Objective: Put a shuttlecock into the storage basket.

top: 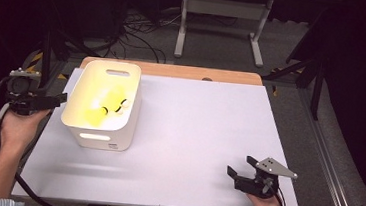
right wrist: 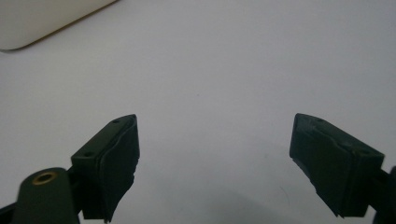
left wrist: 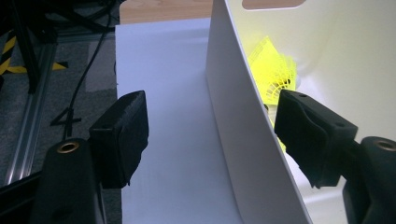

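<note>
A white plastic bin stands on the left part of the white tabletop, with yellow shuttlecocks lying in it. My left gripper is at the bin's left wall and stands open. In the left gripper view the left gripper straddles that wall: one jaw is outside over the table, the other inside beside a yellow shuttlecock. Neither pad presses the wall. My right gripper rests near the front right corner, open and holding nothing. The right gripper view has the right gripper over bare table, with the bin's bottom corner at the top left.
A wooden strip runs along the table's back edge. Beyond it stand a white metal frame and cables on the floor. A metal rail runs along the floor left of the table.
</note>
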### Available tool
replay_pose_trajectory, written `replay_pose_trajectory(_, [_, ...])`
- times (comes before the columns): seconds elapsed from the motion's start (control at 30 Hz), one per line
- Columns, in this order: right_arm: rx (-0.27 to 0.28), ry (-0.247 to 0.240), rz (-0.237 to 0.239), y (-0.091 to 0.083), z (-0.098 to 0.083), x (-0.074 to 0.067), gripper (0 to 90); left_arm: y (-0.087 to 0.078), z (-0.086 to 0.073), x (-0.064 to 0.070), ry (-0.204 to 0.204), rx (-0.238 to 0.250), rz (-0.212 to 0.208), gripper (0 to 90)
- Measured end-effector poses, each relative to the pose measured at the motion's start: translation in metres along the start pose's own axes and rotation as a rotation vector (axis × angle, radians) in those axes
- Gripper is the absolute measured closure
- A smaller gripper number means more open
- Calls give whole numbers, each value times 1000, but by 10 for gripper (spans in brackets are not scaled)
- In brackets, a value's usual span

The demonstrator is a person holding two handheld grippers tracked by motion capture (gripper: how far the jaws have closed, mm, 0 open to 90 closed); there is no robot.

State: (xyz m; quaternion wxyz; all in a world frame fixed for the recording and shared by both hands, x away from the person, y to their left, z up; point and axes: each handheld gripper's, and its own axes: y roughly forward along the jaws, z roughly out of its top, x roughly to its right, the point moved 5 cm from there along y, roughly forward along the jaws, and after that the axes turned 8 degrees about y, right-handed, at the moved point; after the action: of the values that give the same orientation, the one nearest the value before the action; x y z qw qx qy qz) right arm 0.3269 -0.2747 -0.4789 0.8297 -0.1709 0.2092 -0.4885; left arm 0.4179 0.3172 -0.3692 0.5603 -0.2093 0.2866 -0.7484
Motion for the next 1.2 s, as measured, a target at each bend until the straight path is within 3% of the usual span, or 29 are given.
replay_pose_trajectory(0.53, [1,0,-2,0,0,0,166,0,-9,-1,-1,3,-1,263])
replay_pose_trajectory(1.2, [2,3,-2,0,0,0,165,-1,-27,-9,-31,-1,10,274])
